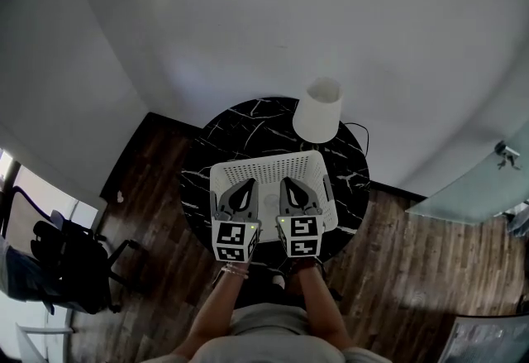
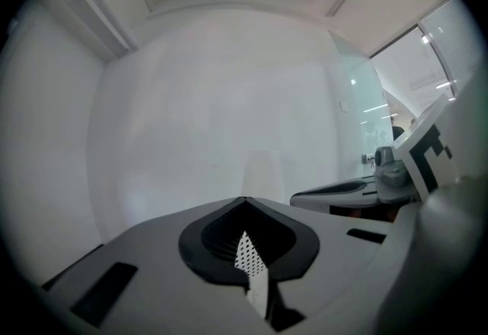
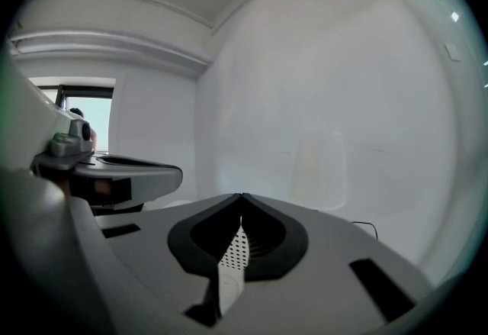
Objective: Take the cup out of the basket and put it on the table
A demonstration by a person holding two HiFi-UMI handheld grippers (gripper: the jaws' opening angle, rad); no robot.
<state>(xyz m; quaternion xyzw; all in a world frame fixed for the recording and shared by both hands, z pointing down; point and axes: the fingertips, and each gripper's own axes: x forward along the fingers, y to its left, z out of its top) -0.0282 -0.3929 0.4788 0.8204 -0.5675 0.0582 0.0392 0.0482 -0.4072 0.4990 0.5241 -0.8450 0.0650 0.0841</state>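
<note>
A white perforated basket (image 1: pixel 266 160) sits on a round black marble table (image 1: pixel 248 123). Both grippers hover side by side over the basket's near half and point away from me. The left gripper (image 1: pixel 245 184) is shut, its jaws meeting at the tip (image 2: pixel 244 201) with nothing between them. The right gripper (image 1: pixel 289 182) is likewise shut and empty (image 3: pixel 242 197). Through the slit under each pair of jaws only a strip of the basket's dotted wall (image 2: pixel 248 253) shows. The grippers hide most of the basket's inside, and I see no cup in any view.
A white table lamp (image 1: pixel 319 109) stands on the far right of the table, its cord (image 1: pixel 361 131) trailing right. A black office chair (image 1: pixel 70 262) stands at the lower left on the wood floor. A white wall rises behind the table.
</note>
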